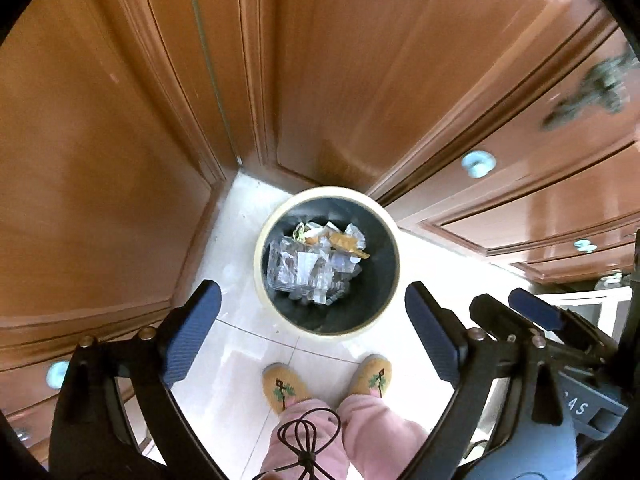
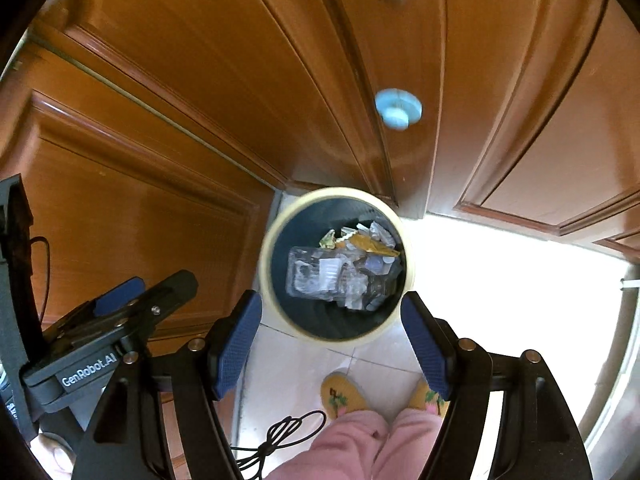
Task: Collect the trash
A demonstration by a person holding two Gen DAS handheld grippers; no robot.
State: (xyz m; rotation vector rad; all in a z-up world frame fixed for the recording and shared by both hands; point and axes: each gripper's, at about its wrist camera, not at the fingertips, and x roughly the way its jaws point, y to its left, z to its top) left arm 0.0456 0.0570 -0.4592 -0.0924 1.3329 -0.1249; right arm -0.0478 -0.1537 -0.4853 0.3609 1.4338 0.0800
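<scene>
While both grippers hang high over the floor and point down, the biggest things around them are the shiny brown wooden cabinet doors (image 1: 360, 72), which stand on three sides and make a tight corner. They have small round pale blue knobs (image 1: 478, 163). Under them lies the pale glossy tiled floor (image 1: 248, 360).

On that floor, tucked in the corner, stands the round bin with a cream rim and dark inside (image 1: 280, 204). This is where the trash goes. It sits close to the doors, right in front of the person's feet.

The left gripper with black arms and blue pads (image 1: 313, 332) is spread wide, and nothing is between its pads. The right gripper with the same blue pads (image 2: 332, 340) is spread apart too, and it holds nothing. In each view the bin shows in the gap between the pads, well below them.

Inside the bin lies the trash, a heap of crumpled clear plastic and paper scraps (image 1: 316, 264), with one orange wrapper (image 1: 350, 244) on top. All of it sits well below the rim.

I think the drop is done, and the step now is to lift away. To do it well, go straight up and keep clear of the doors and knobs. Keep the two grippers from bumping, since they are side by side. Mind the thin black cord (image 1: 306, 440) that hangs over the pink trousers (image 1: 380, 436), so it does not snag. Do not step on the yellow slippers' (image 1: 282, 386) side of the bin and tip it.
</scene>
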